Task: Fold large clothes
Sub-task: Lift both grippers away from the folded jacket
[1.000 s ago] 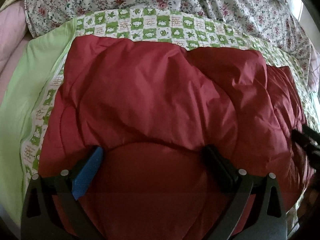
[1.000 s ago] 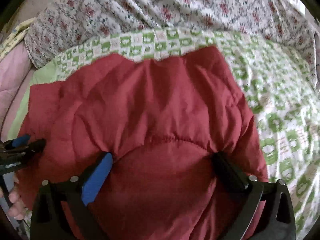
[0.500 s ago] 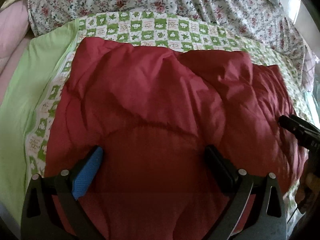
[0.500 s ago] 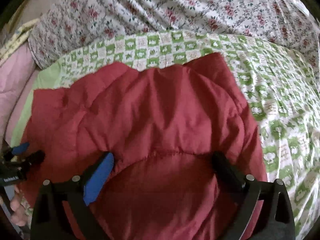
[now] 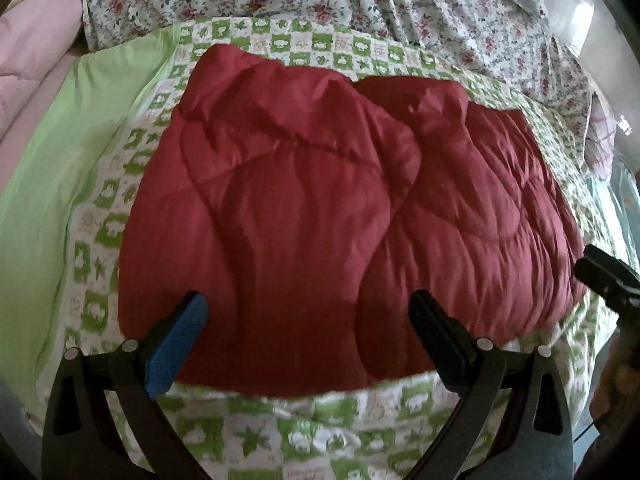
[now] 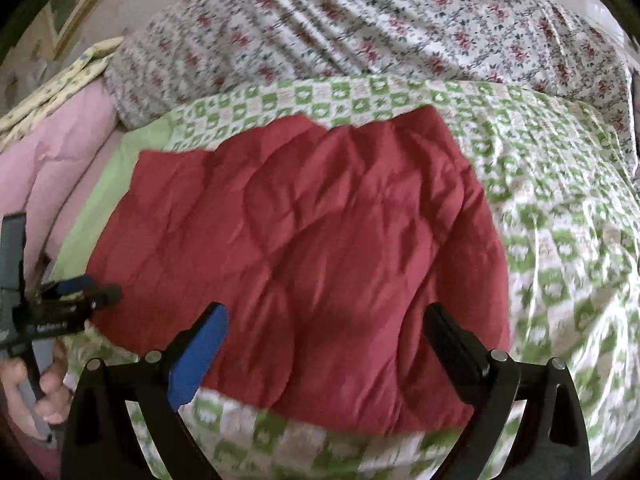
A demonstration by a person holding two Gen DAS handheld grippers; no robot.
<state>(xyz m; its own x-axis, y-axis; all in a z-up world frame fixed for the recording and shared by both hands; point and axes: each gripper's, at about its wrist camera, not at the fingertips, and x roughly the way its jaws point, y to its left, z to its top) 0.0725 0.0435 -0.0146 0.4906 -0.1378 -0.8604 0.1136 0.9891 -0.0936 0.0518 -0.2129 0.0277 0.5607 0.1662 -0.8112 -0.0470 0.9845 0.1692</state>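
A dark red quilted garment (image 5: 304,200) lies folded and puffy on the green checked bedspread (image 5: 320,432); in the right wrist view the red garment (image 6: 304,240) fills the middle. My left gripper (image 5: 308,304) hovers open over its near edge, nothing between the fingers. My right gripper (image 6: 326,314) is open too, just above the garment's near edge. The right gripper's tip (image 5: 604,276) shows at the garment's right end. In the right wrist view the left gripper (image 6: 80,292) sits at the garment's left end, held by a hand (image 6: 44,388).
A floral sheet (image 5: 360,8) is bunched along the far side of the bed. Pink bedding (image 6: 56,168) and a plain green strip (image 5: 52,184) lie to the left. More of the checked bedspread (image 6: 560,240) stretches to the right.
Both grippers have drawn back from the garment. Its near edge and the checked bedspread in front of it now show. The garment lies flatter.
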